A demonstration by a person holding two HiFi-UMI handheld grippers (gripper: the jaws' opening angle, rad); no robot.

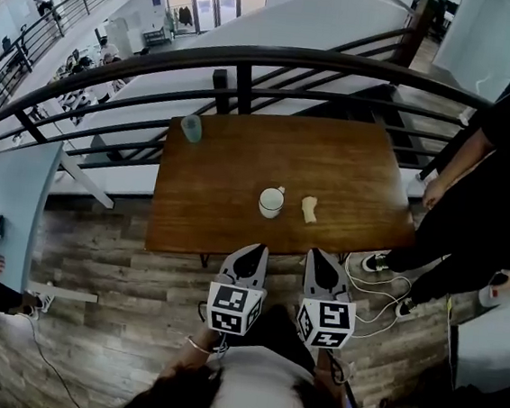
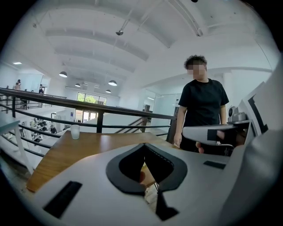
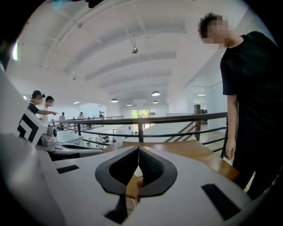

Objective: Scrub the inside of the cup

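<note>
A white cup (image 1: 271,202) stands near the middle of the wooden table (image 1: 350,163), with a small tan scrubbing piece (image 1: 310,209) lying just to its right. My left gripper (image 1: 251,254) and right gripper (image 1: 319,263) hover side by side at the table's near edge, both shut and empty, a short way back from the cup. In the left gripper view the shut jaws meet at the left gripper (image 2: 145,145); the cup is mostly hidden behind them. In the right gripper view the right gripper (image 3: 138,149) is likewise shut, a bit of white cup (image 3: 138,170) showing through the gap.
A pale translucent tumbler (image 1: 191,128) (image 2: 75,131) stands at the table's far left corner. A black metal railing (image 1: 252,62) runs behind the table. A person in black (image 1: 481,204) (image 3: 252,101) stands at the table's right end. Cables (image 1: 381,293) lie on the plank floor.
</note>
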